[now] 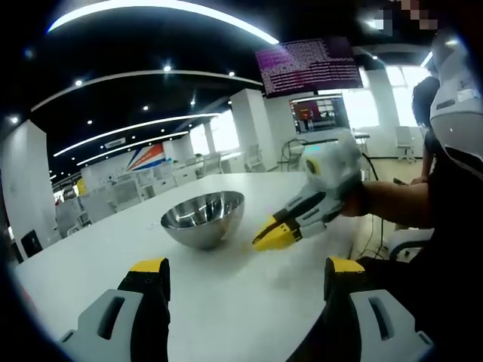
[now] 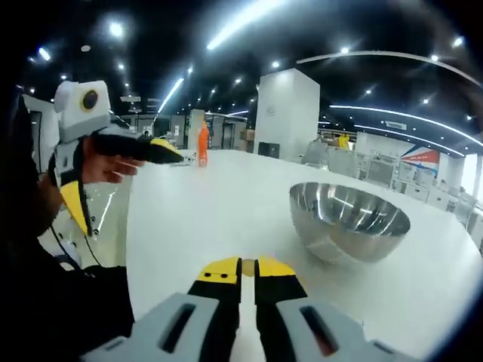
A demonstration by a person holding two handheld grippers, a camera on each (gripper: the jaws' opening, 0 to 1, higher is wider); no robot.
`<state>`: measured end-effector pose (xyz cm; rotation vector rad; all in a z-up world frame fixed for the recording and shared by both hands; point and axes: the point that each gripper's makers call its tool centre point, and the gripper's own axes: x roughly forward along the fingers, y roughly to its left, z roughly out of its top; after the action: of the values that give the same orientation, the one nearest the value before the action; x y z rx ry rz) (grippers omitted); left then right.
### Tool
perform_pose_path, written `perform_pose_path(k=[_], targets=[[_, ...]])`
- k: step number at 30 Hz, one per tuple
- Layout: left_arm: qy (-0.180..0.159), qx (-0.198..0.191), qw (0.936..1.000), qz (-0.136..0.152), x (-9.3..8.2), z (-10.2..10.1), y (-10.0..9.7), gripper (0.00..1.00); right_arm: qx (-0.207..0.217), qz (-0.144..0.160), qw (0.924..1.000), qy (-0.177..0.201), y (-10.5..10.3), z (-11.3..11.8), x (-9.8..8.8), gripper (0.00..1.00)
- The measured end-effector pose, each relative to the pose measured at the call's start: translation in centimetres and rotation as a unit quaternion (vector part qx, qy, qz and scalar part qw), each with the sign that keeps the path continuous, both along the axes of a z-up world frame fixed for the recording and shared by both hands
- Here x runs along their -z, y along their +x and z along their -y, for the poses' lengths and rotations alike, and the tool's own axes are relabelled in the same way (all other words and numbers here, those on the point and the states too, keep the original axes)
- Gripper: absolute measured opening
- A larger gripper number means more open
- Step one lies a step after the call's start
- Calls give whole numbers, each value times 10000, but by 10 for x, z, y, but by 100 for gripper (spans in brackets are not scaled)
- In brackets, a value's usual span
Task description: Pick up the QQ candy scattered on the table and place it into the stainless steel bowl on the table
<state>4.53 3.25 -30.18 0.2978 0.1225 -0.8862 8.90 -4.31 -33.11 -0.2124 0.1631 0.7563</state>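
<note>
The stainless steel bowl (image 1: 204, 217) (image 2: 351, 220) stands upright on the white table (image 1: 226, 302) (image 2: 211, 219). My left gripper (image 1: 245, 273) is open, its jaws wide apart over bare table in front of the bowl. It also appears at the left of the right gripper view, held up in a hand (image 2: 106, 166), as the left gripper (image 2: 162, 151). My right gripper (image 2: 247, 270) is shut, with a small yellowish QQ candy (image 2: 247, 265) pinched at its tips, low over the table to the left of the bowl. In the left gripper view, the right gripper (image 1: 272, 235) sits just right of the bowl.
An orange bottle (image 2: 202, 145) stands at the table's far edge. A person's dark sleeve (image 2: 53, 302) and body (image 1: 445, 226) are beside the table. Screens (image 1: 309, 66) hang beyond it, and a white pillar (image 2: 285, 113) stands behind.
</note>
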Motion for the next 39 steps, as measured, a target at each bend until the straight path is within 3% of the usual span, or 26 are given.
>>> perform_pose_path(k=[9,15,17,23,27,31,39], targets=[[24,14,10000,26,-2,1,-1,85,-304,859,9958,110,-23,-9,-102,6],[25,34,10000,21,-2,2,-1,85,-397,1694,9847,133,-36,-10,-166,6],[16,47,10000,25,-2,2,-2,85,-287,1944,9804,142,-31,-4,-186,6],[31,49,10000,39,-4,2,-3,85,130,2273,9735,219,0,15,-224,6],[50,22,10000,45,-4,0,-2,85,480,2402,9694,158,27,26,-231,6],[46,40,10000,55,-5,1,-2,85,749,2166,9733,139,59,36,-216,6],[36,32,10000,-24,2,-1,-3,85,1126,1177,9866,121,126,53,-139,6]])
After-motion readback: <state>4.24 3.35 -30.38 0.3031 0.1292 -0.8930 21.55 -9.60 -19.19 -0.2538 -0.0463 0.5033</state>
